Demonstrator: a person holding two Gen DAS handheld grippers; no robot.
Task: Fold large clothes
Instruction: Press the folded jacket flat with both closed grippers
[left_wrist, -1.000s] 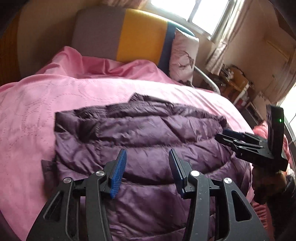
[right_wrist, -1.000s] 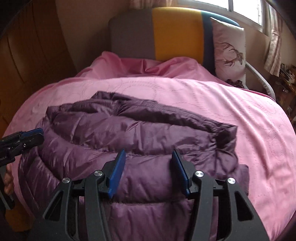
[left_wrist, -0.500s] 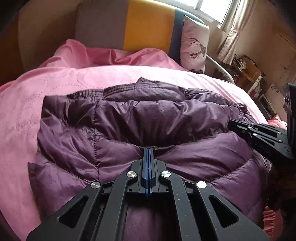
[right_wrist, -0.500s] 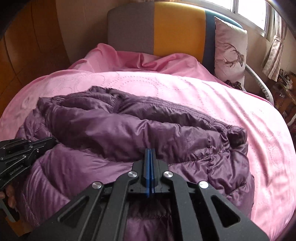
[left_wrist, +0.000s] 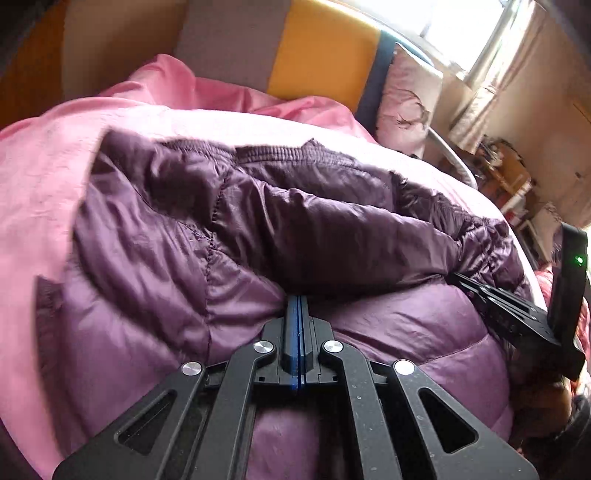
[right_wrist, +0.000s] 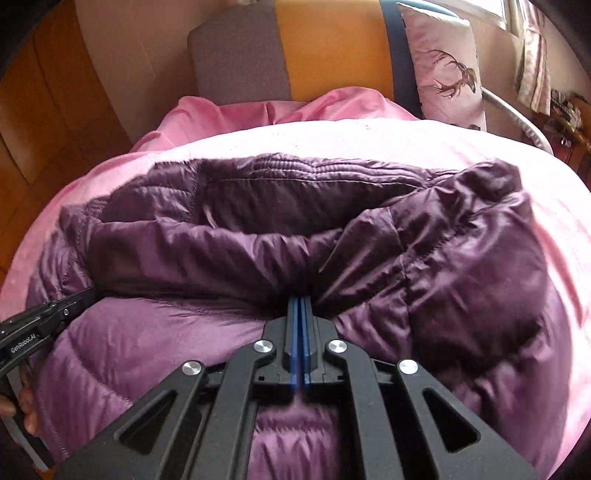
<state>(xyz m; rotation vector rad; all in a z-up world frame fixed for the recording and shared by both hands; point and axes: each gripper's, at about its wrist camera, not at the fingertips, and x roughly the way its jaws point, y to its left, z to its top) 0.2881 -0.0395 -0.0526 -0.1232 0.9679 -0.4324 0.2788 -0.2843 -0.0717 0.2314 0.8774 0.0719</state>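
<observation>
A purple puffer jacket (left_wrist: 229, 236) lies partly folded on the pink bed cover; it also fills the right wrist view (right_wrist: 258, 236). My left gripper (left_wrist: 297, 301) is shut, its blue pads pressed together at the jacket's near fold, with fabric bunched at the tips. My right gripper (right_wrist: 300, 301) is shut in the same way on the jacket's near fold. The right gripper also shows at the right edge of the left wrist view (left_wrist: 509, 314), and the left gripper at the left edge of the right wrist view (right_wrist: 44, 321).
The pink quilted bed cover (right_wrist: 424, 144) spreads around the jacket. A grey, yellow and blue headboard (right_wrist: 332, 48) and a deer-print pillow (right_wrist: 443, 66) stand at the far end. Cluttered shelves (left_wrist: 506, 177) and a window lie to the right.
Both grippers went from open to shut on the jacket's near fold. They have since moved forward and the near part of the jacket has bunched up toward the far part.
</observation>
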